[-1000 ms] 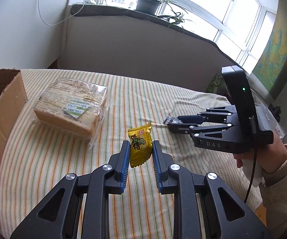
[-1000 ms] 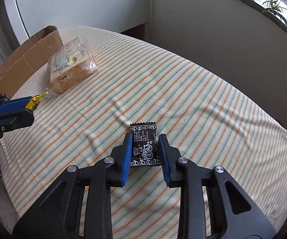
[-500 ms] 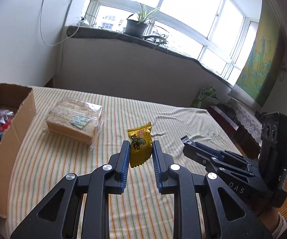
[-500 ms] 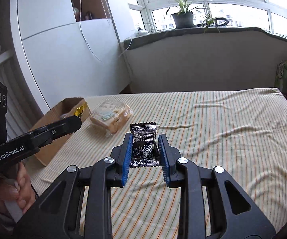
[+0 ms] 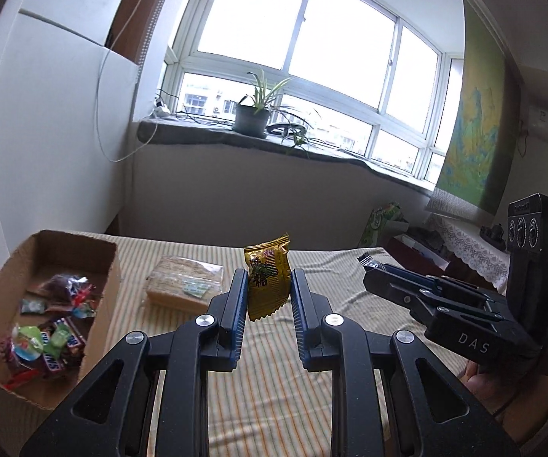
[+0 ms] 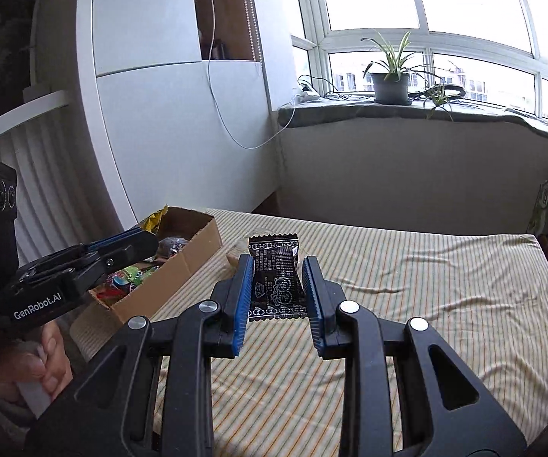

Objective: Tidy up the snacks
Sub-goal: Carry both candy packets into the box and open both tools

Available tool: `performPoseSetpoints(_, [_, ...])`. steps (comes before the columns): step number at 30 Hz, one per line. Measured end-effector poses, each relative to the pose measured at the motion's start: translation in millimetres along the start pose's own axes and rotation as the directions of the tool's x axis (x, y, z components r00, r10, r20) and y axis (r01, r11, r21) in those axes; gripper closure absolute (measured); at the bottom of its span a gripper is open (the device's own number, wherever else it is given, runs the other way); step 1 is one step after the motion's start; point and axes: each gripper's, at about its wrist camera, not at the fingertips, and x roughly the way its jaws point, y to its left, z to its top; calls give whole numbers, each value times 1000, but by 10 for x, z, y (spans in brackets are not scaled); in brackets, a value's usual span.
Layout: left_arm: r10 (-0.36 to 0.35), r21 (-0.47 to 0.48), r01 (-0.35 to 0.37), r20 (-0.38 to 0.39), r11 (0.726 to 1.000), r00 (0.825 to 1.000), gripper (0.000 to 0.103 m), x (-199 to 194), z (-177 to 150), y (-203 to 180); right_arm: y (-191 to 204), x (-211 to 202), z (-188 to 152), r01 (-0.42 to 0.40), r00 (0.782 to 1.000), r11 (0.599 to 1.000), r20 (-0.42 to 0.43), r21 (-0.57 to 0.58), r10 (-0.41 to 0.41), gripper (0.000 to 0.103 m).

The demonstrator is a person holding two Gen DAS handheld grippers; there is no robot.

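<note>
My left gripper (image 5: 265, 285) is shut on a yellow snack packet (image 5: 267, 278), held upright above the striped bed (image 5: 274, 381). My right gripper (image 6: 278, 278) is shut on a black snack packet (image 6: 277, 278), also lifted clear of the bed. A cardboard box (image 5: 104, 266) with several wrapped sweets (image 5: 51, 327) stands at the bed's left side; in the right wrist view the cardboard box (image 6: 182, 266) lies left of the black packet. The right gripper (image 5: 373, 272) shows at the right of the left wrist view, the left gripper (image 6: 148, 234) at the left of the right wrist view, over the box.
A wrapped loaf of sliced bread (image 5: 186, 283) lies on the bed beside the box. Behind the bed runs a windowsill with a potted plant (image 5: 253, 118). A white cabinet (image 6: 167, 122) stands at the left, and a green bag (image 5: 382, 221) sits past the bed's far right corner.
Both grippers have risen from the bed with their packets and tilted up towards level. The view has swung left, so the box and its sweets now show.
</note>
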Motion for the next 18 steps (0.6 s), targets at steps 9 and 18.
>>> performPoseSetpoints(9, [100, -63, -99, 4, 993, 995, 83, -147, -80, 603, 572, 502, 36, -96, 993, 993, -72, -61, 92, 75])
performPoseSetpoints(18, [205, -149, -204, -8, 968, 979, 83, -340, -172, 1286, 1342, 1132, 83, -254, 962, 958, -140, -135, 235, 75])
